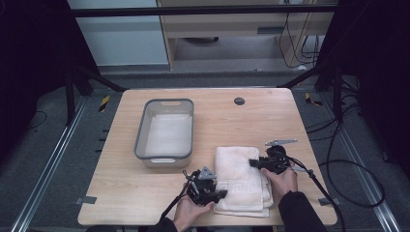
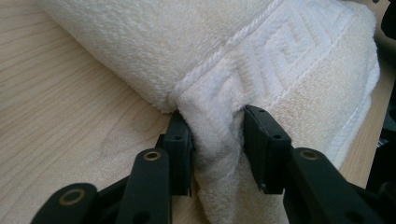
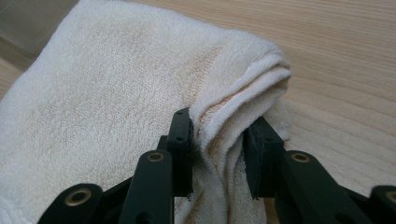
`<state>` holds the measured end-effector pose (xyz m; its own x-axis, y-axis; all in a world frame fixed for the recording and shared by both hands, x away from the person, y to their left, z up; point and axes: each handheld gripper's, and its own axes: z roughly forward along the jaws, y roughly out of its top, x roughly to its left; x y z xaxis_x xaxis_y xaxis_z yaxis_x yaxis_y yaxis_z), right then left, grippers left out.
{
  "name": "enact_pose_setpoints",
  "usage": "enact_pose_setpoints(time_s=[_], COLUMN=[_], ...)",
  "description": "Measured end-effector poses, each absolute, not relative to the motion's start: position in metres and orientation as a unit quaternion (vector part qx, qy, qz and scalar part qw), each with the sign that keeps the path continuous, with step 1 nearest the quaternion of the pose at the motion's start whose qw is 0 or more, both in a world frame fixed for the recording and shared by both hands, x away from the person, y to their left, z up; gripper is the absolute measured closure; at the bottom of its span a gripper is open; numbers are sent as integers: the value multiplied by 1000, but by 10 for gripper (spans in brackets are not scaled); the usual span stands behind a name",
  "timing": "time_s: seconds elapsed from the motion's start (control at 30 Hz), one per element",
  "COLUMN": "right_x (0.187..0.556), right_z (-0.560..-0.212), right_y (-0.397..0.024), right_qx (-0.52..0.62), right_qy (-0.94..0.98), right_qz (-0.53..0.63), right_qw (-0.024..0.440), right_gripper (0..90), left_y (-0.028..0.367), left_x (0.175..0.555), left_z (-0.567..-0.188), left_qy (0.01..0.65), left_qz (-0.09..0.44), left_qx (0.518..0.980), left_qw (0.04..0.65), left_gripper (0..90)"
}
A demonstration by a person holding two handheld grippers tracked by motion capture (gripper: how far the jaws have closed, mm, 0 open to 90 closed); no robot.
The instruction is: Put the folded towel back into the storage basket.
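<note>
A folded cream towel (image 1: 241,179) lies on the wooden table (image 1: 232,125) near its front edge, right of centre. My left gripper (image 1: 221,195) is at the towel's near-left corner. In the left gripper view its jaws pinch a bunched fold of the towel (image 2: 280,56) beside the patterned border, and the left gripper (image 2: 217,128) is shut on it. My right gripper (image 1: 253,163) is at the towel's right side, farther back. There the right gripper (image 3: 218,128) squeezes the layered edge of the towel (image 3: 116,93) between its pads.
A grey plastic bin (image 1: 140,130) with a pale lining stands left of the towel, toward the table's middle. A small black round cap (image 1: 239,101) sits in the tabletop at the back. Cables trail off the right side onto the floor.
</note>
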<state>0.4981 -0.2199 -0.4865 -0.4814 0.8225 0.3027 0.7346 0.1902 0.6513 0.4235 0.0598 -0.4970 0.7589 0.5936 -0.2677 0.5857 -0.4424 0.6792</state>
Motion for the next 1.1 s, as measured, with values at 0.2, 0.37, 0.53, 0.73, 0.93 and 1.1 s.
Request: enact_pose_setpoints(time_s=[0.2, 0.37, 0.53, 0.73, 0.93, 1.1], right_x=[498, 495, 493, 494, 492, 487], right_z=[-484, -478, -473, -471, -464, -452], right_y=[-221, -220, -219, -219, -220, -222], right_qx=[507, 502, 494, 494, 489, 481], right_qy=[765, 767, 768, 767, 761, 756], right_qz=[393, 395, 401, 404, 419, 436], right_qw=[54, 63, 73, 74, 79, 86], right_gripper=[693, 698, 700, 700, 703, 706], left_y=[61, 62, 63, 64, 66, 68], left_x=[423, 423, 422, 424, 423, 421], left_z=[-497, -496, -495, -494, -489, -481], left_qy=[350, 349, 349, 347, 341, 337], left_qz=[4, 5, 5, 5, 15, 24], left_qx=[843, 841, 840, 838, 837, 834], left_qw=[408, 412, 415, 420, 427, 437], left_gripper=[712, 739, 747, 750, 754, 756])
